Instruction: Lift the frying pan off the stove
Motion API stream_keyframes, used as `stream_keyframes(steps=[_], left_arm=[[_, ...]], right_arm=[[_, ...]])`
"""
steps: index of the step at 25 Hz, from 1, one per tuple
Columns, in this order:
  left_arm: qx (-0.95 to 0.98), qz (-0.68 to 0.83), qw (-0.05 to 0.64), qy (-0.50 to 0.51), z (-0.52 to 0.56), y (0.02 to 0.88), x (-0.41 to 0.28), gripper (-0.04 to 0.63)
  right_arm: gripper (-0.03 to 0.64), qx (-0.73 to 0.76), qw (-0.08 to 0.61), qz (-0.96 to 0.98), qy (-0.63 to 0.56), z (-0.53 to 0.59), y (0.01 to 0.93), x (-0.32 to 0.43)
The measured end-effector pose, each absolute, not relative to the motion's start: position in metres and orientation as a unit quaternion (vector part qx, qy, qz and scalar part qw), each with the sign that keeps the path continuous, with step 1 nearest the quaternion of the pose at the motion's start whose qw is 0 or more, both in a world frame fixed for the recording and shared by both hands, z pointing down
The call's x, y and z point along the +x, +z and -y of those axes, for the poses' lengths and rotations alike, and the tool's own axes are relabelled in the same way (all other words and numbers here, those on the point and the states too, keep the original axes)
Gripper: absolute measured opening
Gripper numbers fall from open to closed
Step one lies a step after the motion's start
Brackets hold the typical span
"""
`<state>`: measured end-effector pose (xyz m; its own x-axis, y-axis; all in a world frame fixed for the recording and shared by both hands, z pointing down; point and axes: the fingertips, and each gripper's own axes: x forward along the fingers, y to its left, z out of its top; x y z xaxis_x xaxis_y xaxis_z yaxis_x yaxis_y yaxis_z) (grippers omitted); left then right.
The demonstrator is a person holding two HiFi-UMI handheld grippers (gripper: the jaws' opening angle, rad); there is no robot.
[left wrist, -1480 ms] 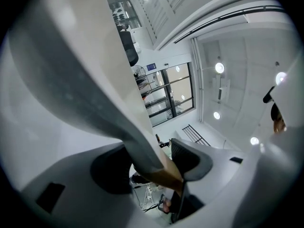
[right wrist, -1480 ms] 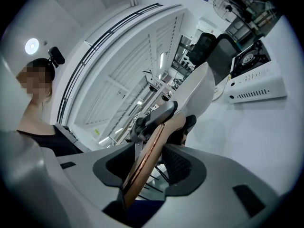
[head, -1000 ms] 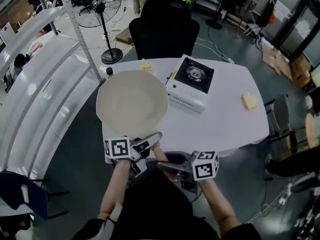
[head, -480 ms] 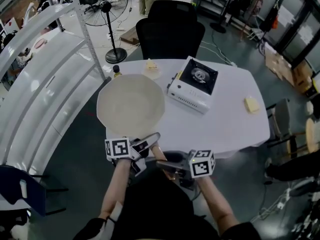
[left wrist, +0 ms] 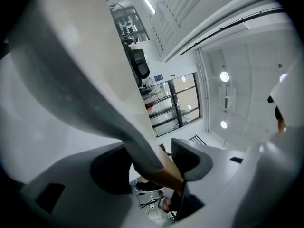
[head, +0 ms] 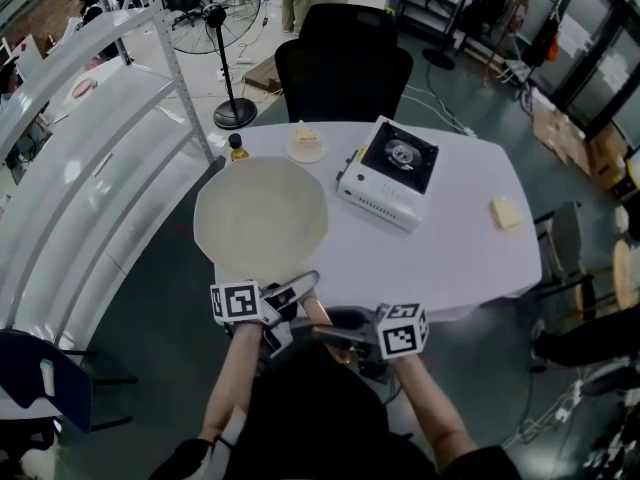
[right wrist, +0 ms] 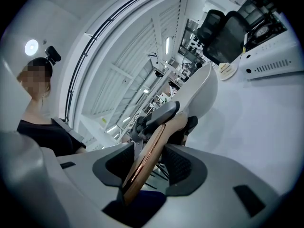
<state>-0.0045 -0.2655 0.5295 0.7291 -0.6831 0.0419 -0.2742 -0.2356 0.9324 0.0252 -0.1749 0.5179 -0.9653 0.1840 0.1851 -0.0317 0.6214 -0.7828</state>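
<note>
Worktop (head: 455,243): white, rounded. Frying pan (head: 262,218): pale, round and empty, held left of the stove (head: 388,171), off its burner. The pan's wooden handle (right wrist: 151,148) is clamped by the left hand-held gripper (head: 300,286) nearer the pan and the right hand-held gripper (head: 335,330) behind it. Forearms are drawn in.

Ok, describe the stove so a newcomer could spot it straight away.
On the white table, look right of the cream frying pan. The portable gas stove is the white box there; its black top with one round burner sets it apart.
</note>
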Motion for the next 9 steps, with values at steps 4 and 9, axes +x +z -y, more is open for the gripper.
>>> stream_keyframes(steps=[4, 9], left_arm=[[0.761, 0.316, 0.534, -0.191, 0.275, 0.526, 0.005, 0.244], [0.759, 0.318, 0.535, -0.192, 0.263, 0.53, -0.007, 0.245]], right_arm=[[0.193, -0.04, 0.123, 0.889, 0.439, 0.185, 0.517, 0.035], [0.193, -0.042, 0.121, 0.886, 0.445, 0.172, 0.512, 0.023]])
